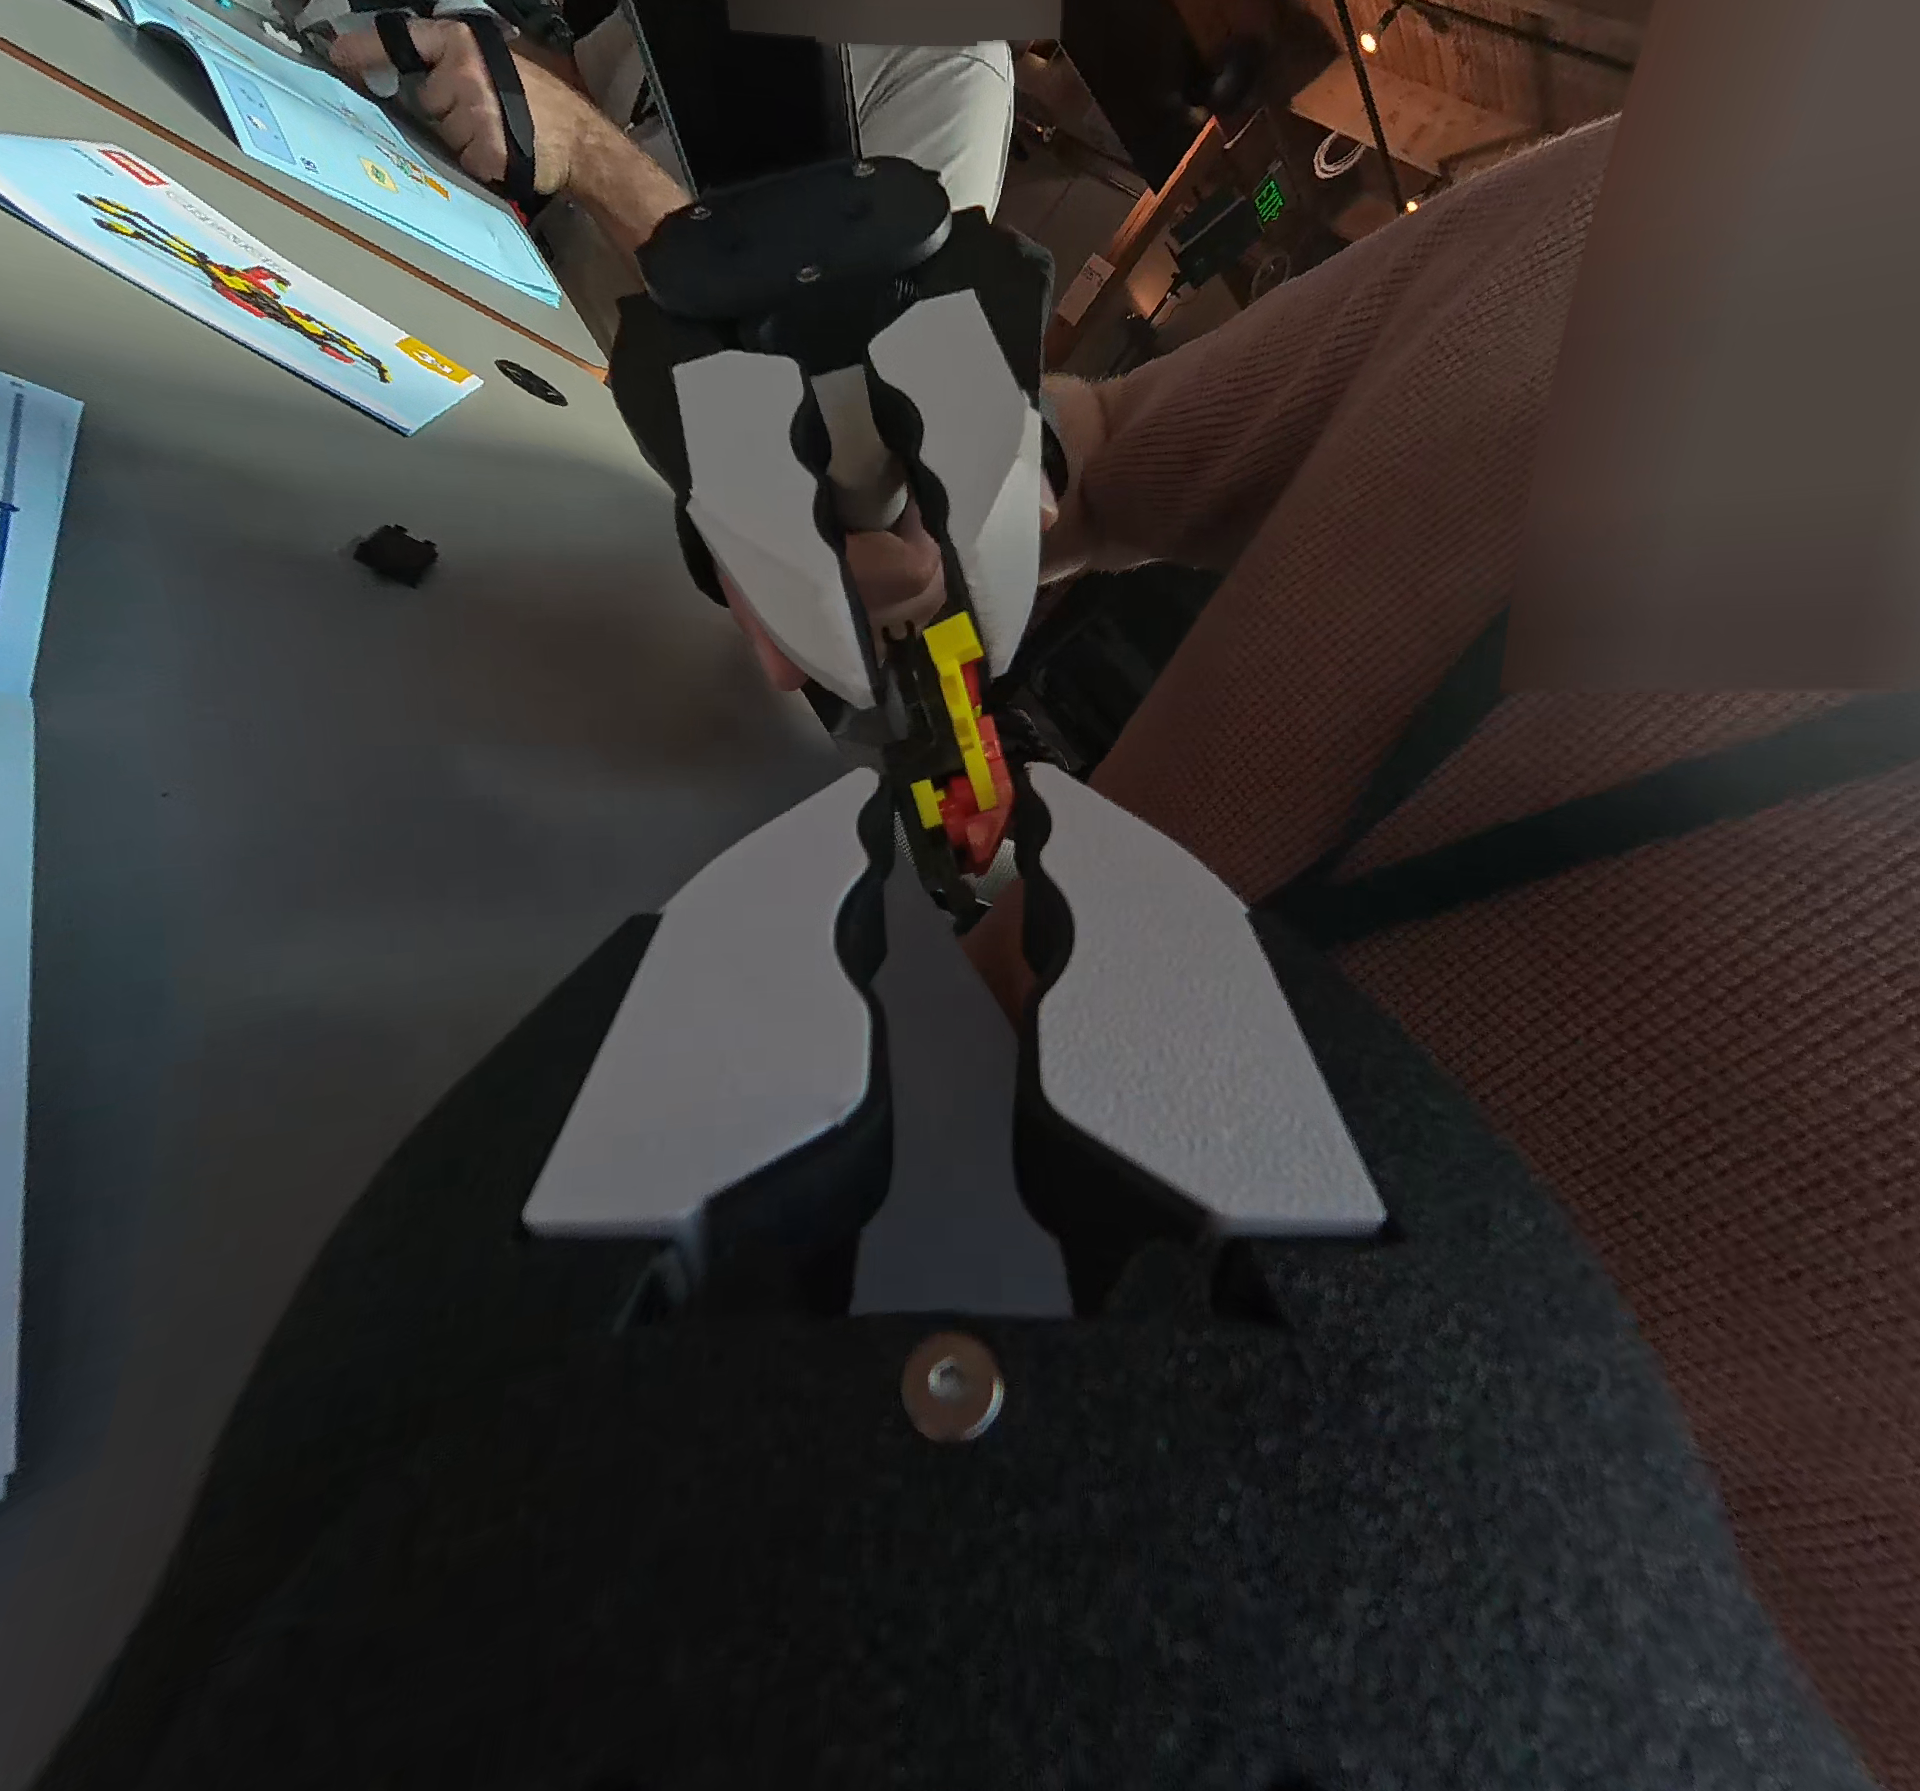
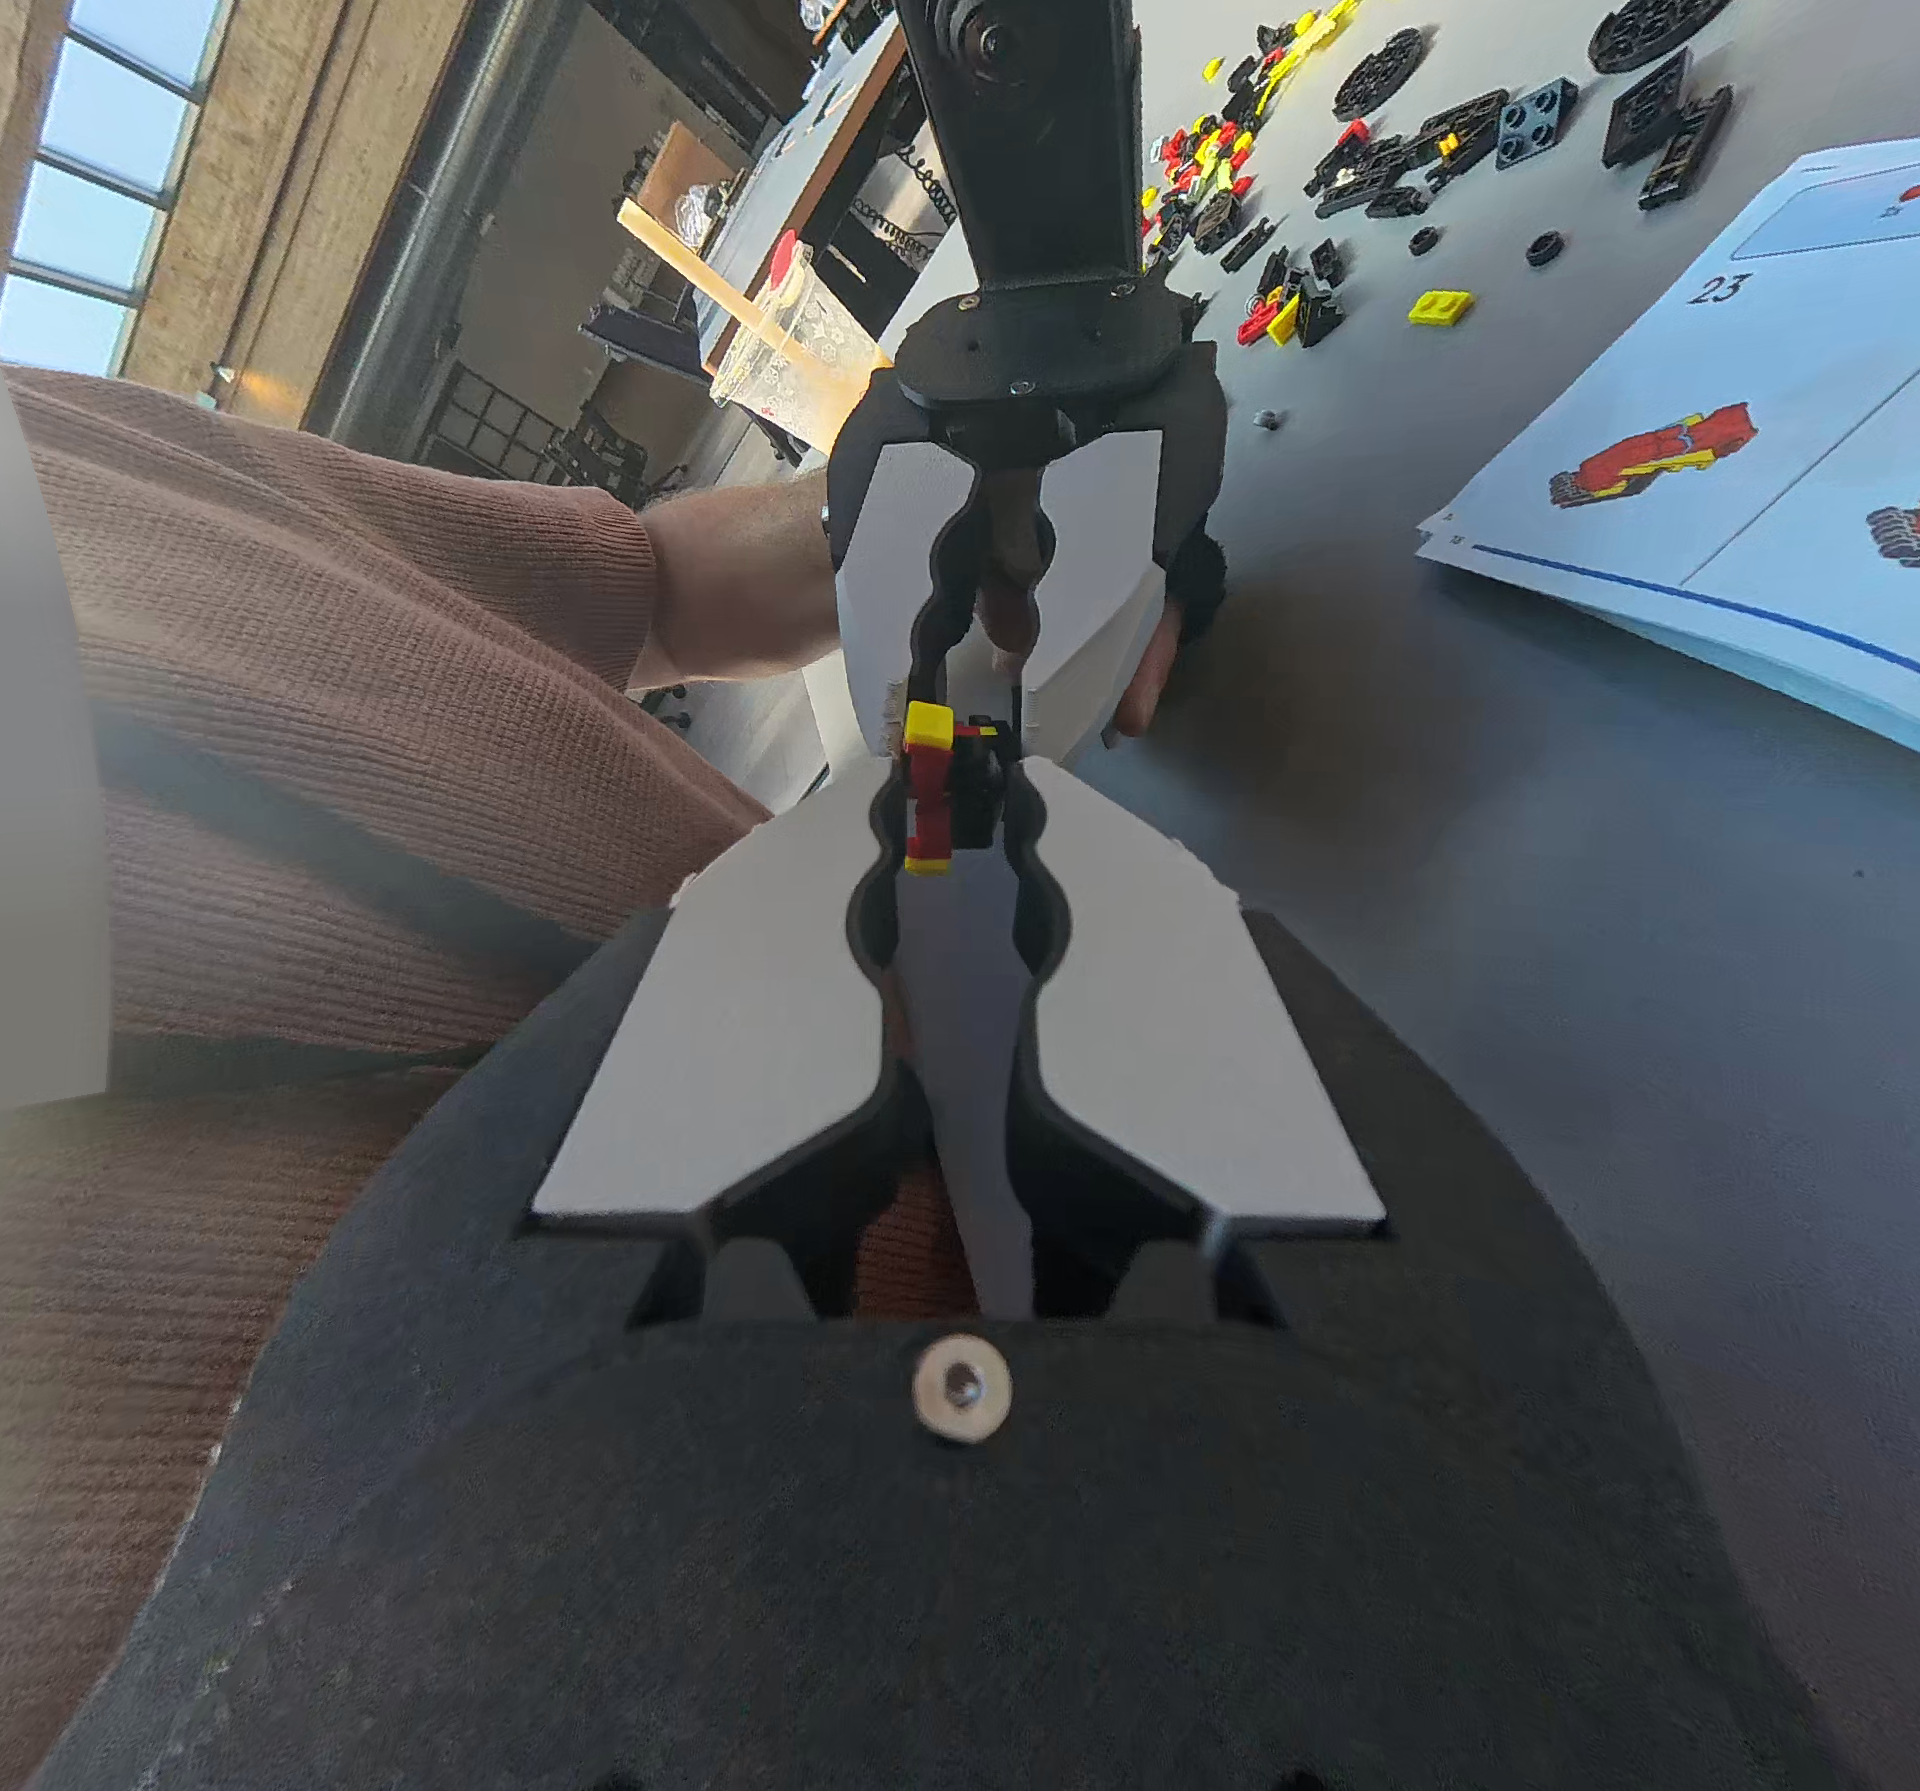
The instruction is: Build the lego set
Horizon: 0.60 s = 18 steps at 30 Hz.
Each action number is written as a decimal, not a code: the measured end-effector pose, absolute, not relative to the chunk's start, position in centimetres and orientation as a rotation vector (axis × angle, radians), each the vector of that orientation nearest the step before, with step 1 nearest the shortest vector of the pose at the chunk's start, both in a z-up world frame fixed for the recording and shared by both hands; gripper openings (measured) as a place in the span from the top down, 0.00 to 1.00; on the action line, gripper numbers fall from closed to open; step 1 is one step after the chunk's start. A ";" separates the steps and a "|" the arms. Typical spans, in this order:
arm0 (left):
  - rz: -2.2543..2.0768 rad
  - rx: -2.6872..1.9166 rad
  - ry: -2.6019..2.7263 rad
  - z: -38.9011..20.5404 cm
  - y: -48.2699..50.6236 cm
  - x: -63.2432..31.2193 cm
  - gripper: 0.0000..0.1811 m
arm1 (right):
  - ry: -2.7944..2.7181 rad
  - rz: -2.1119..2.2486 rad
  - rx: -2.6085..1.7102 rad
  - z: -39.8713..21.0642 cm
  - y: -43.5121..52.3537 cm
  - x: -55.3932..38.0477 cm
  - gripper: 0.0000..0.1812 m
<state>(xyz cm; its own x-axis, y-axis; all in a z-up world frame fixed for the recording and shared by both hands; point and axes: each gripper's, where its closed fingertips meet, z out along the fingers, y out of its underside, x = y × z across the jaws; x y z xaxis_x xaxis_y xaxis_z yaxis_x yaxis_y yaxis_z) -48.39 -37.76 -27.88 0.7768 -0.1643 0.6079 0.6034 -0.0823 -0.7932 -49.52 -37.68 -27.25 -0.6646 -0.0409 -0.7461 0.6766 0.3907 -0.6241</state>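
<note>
Both grippers meet tip to tip on one small red, yellow and black brick sub-assembly (image 1: 951,775), held in the air off the grey tabletop (image 1: 312,702). My left gripper (image 1: 951,811) is clamped on its lower end; my right gripper (image 2: 951,806) is clamped on the other end. Step in hand, I'd say: mid-build, pressing or aligning a part on this module. Next move calls for a straight squeeze along the studs, no twist. Loose brick pile (image 2: 1351,141) and open instruction booklet (image 2: 1714,453) lie well apart on the table.
</note>
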 end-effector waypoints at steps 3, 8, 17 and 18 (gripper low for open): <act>-0.654 -1.543 -0.375 -28.1 -37.7 -48.4 0.88 | 2.006 -1.318 0.527 -27.5 -37.7 -49.5 0.90; -0.634 -1.544 -0.415 -28.1 -37.6 -48.7 0.88 | 2.038 -1.344 0.533 -27.5 -37.7 -49.9 0.91; -0.587 -1.618 -0.356 -28.2 -37.1 -48.0 0.88 | 2.030 -1.323 0.495 -27.6 -37.1 -49.2 0.92; -0.563 -1.641 -0.339 -28.2 -36.9 -47.9 0.88 | 2.041 -1.330 0.488 -27.5 -37.1 -49.2 0.92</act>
